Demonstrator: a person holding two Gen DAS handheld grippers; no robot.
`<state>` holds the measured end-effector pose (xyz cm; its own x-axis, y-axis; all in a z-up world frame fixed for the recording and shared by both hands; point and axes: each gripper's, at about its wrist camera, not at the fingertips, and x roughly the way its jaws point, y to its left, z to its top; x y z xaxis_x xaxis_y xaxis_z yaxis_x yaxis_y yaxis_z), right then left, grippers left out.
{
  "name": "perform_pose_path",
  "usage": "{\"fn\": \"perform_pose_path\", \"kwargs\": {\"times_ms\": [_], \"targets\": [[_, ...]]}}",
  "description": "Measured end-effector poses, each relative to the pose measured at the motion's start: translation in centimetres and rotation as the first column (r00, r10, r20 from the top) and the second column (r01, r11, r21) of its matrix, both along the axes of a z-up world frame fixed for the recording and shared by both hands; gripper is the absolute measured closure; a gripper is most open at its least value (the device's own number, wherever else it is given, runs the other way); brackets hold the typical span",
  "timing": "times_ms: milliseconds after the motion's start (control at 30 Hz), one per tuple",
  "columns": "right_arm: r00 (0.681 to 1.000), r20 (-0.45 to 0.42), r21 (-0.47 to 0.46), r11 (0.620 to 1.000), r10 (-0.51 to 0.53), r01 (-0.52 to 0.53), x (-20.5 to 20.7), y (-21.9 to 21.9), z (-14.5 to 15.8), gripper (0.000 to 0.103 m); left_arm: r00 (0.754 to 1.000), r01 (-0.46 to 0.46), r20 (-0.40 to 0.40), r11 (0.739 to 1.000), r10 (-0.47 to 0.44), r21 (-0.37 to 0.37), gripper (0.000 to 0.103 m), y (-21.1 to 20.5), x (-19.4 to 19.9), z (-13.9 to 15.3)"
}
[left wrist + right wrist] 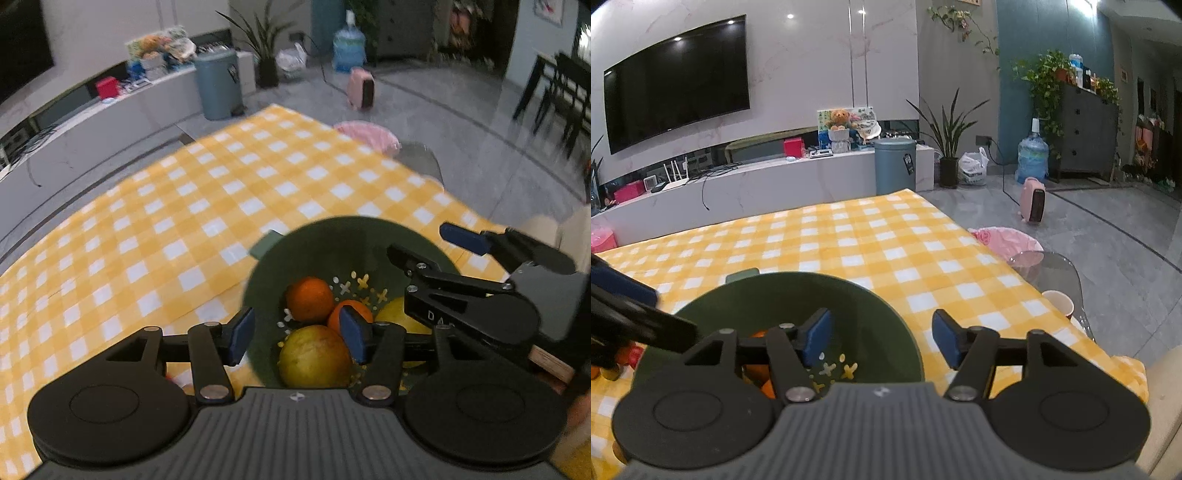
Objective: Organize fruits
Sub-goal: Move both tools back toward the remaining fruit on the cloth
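The left gripper hangs over the near rim of the green colander with its blue pads spread wide and nothing between them; one pad sits outside the bowl's left wall, the other above the fruit. Directly beneath, the left wrist view shows what lies inside: a large yellow-green fruit closest to the camera, an orange behind it, a second orange partly hidden by the right pad, and a yellow fruit half covered by the other tool. The bowl's cross-shaped drain holes show the cloth through them.

The right gripper is likewise spread and empty, its left pad inside the colander and its right pad past the rim over the yellow checked tablecloth. From this angle the gripper body blocks most of the fruit; only slivers of orange appear beside the finger linkage.

Each view catches the other tool: the right gripper reaches in from the right edge of the left camera, the left gripper from the left edge of the right camera.

Only the right view shows the wall television, a paper cup at the table edge, and a teddy bear on the counter. Both show the blue bin, water jug and pink heater.
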<state>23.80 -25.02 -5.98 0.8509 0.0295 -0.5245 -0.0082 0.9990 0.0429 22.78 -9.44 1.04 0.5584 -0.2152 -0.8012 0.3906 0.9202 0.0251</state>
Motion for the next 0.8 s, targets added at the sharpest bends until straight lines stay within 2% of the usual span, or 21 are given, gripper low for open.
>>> {"fn": "perform_pose_path", "kwargs": {"times_ms": [200,400,533,800], "targets": [[0.998,0.031,0.010,0.999,0.046,-0.047,-1.7,1.2,1.7,0.041,0.996,-0.065,0.066,0.998,0.066,-0.012,0.040,3.9,-3.1,2.3],[0.993,0.029,0.035,0.992,0.117,-0.118,-4.4,3.5,3.3,0.041,0.985,-0.144,0.088,0.989,0.146,-0.026,0.040,8.3,-5.7,3.1],[0.985,0.007,0.102,0.980,0.170,-0.170,-6.4,5.0,4.0,0.041,0.978,-0.173,0.118,0.985,0.172,-0.004,0.040,10.6,-7.4,3.4],[0.958,-0.011,0.140,0.949,0.287,-0.283,-9.6,9.1,4.8,0.041,0.971,-0.209,0.114,0.978,0.210,-0.021,0.040,14.8,-10.4,2.3]]}}
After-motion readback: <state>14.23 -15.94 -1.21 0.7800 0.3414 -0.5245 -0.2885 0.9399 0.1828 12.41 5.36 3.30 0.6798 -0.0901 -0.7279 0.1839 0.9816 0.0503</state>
